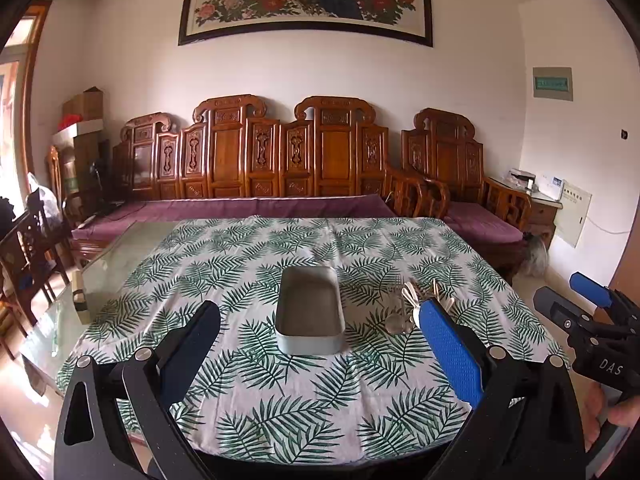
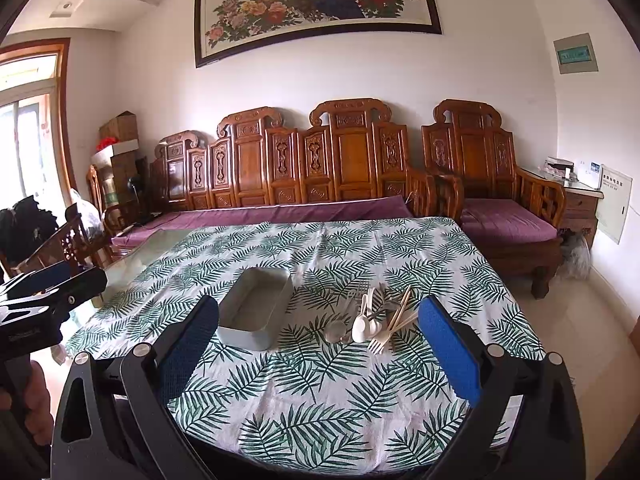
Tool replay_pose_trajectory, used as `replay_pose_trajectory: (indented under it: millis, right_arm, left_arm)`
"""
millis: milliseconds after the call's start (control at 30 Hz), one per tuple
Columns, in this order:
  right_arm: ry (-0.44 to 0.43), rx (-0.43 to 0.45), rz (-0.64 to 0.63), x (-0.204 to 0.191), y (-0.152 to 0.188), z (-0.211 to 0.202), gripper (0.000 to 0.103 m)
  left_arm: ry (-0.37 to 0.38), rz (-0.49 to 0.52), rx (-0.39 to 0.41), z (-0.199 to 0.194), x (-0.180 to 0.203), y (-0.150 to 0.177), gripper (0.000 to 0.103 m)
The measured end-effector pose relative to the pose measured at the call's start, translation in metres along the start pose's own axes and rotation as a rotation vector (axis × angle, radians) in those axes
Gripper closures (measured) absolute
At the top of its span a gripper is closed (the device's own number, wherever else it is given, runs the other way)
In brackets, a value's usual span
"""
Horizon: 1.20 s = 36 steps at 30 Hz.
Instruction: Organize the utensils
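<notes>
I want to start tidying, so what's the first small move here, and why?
Probably bring the right gripper forward and down over the utensil pile to pick one piece. Its jaws stand open and hold nothing, the grey tin beside the pile looks empty, and the pile lies on the right gripper's side; the left gripper, also open, faces the tin.

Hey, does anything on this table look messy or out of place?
Yes. The utensils lie in a crossed, jumbled heap on the tablecloth, right of the empty gray tray. Nothing looks spilled or broken.
</notes>
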State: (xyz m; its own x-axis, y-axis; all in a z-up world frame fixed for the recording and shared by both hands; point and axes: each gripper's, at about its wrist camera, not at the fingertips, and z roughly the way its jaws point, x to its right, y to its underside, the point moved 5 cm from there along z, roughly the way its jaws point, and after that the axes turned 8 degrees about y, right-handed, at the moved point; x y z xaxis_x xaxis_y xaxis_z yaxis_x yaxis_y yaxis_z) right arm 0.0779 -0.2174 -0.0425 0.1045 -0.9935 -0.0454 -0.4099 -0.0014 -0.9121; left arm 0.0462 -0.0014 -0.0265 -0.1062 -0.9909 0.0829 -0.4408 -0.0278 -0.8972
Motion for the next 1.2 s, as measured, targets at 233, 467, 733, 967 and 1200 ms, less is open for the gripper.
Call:
replay_pose_trajectory:
  millis: [233, 467, 733, 967, 1200]
  right_arm:
    - [0.0, -0.001, 0.001, -0.0002, 0.0017, 0.001, 0.002]
    - [-0.002, -0.006, 0.003, 0.001, 0.0055, 0.0078, 0.002]
    - [-0.002, -0.009, 0.005, 0.0005, 0.0065, 0.0073, 0.002]
    - [-0.003, -0.01, 0.007, -0.0002, 0.0076, 0.0073, 0.002]
    - [-0.004, -0.011, 0.006, 0.0002, 0.0065, 0.0075, 0.002]
  left_arm:
    - [0.0, -0.001, 0.001, 0.0007, -0.0002, 0.0002, 0.006]
    - [-0.001, 0.0, 0.0, 0.001, -0.0002, -0.0001, 0.006]
    - [-0.001, 0.001, 0.0, 0.0009, -0.0002, -0.0002, 0.006]
    - [0.0, 0.0, 0.0, 0.0009, -0.0002, -0.0005, 0.006]
    - [0.002, 0.002, 0.005, -0.0003, 0.0013, -0.0023, 0.006]
